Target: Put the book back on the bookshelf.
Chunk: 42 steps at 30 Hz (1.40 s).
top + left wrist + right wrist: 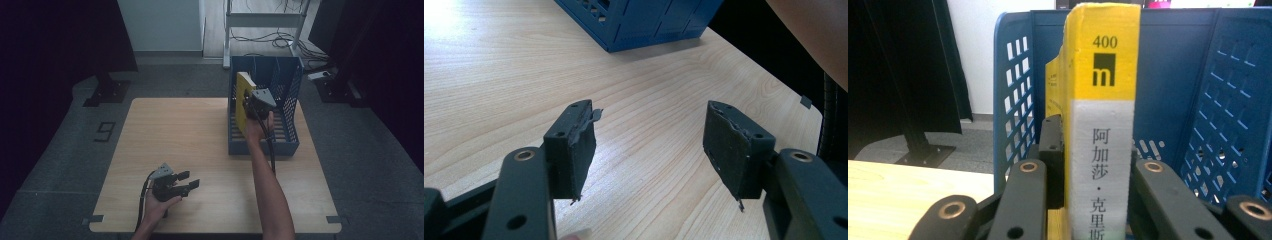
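Note:
A yellow and white book (243, 100) stands upright at the left side of the blue perforated file rack (290, 80). My right gripper (252, 106) is shut on its spine, and in the right gripper view the book (1100, 100) fills the gap between the jaws with the rack's wall (1013, 105) behind it. My left gripper (189, 180) rests near the table's front edge, held in a hand, its jaws open. In the left gripper view the left gripper (649, 150) has bare wood between its pads (579, 150).
The wooden table (190, 135) has free room to the left of the rack. The rack's corner (644, 25) appears far off in the left gripper view. Beyond the table are a white frame (265, 20), floor cables and dark stands.

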Tool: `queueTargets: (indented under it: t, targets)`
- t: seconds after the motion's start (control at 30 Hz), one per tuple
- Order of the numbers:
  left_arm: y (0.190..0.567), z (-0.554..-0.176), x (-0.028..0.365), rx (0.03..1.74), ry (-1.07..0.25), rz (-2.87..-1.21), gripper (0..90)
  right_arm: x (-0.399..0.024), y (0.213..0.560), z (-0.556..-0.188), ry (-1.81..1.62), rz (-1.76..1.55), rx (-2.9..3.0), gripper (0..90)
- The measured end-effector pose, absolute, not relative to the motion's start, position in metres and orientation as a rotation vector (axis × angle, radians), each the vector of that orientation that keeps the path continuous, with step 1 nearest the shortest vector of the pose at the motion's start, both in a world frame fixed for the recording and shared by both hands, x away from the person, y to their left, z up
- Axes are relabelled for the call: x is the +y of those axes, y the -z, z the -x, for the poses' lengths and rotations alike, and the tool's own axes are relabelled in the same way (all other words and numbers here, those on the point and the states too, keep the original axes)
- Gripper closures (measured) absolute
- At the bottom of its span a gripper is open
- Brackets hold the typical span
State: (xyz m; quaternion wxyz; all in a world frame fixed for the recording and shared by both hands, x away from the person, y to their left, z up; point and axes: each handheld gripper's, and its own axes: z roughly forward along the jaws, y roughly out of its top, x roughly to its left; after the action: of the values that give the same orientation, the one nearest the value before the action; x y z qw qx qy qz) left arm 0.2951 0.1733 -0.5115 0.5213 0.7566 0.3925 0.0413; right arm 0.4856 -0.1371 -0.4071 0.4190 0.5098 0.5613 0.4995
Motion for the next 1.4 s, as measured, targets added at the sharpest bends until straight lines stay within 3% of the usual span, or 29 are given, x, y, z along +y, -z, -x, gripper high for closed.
queueTargets:
  t: [0.57,1.4]
  targets:
    - [0.515,-0.296,0.173,0.95,-0.094,-1.818,37.7,-0.131,0.423,-0.494,-1.253,-1.277,1.424,74.9]
    - [0.518,-0.293,0.164,0.939,-0.093,-1.843,38.1,-0.135,0.426,-0.465,-1.227,-1.251,1.521,72.6]
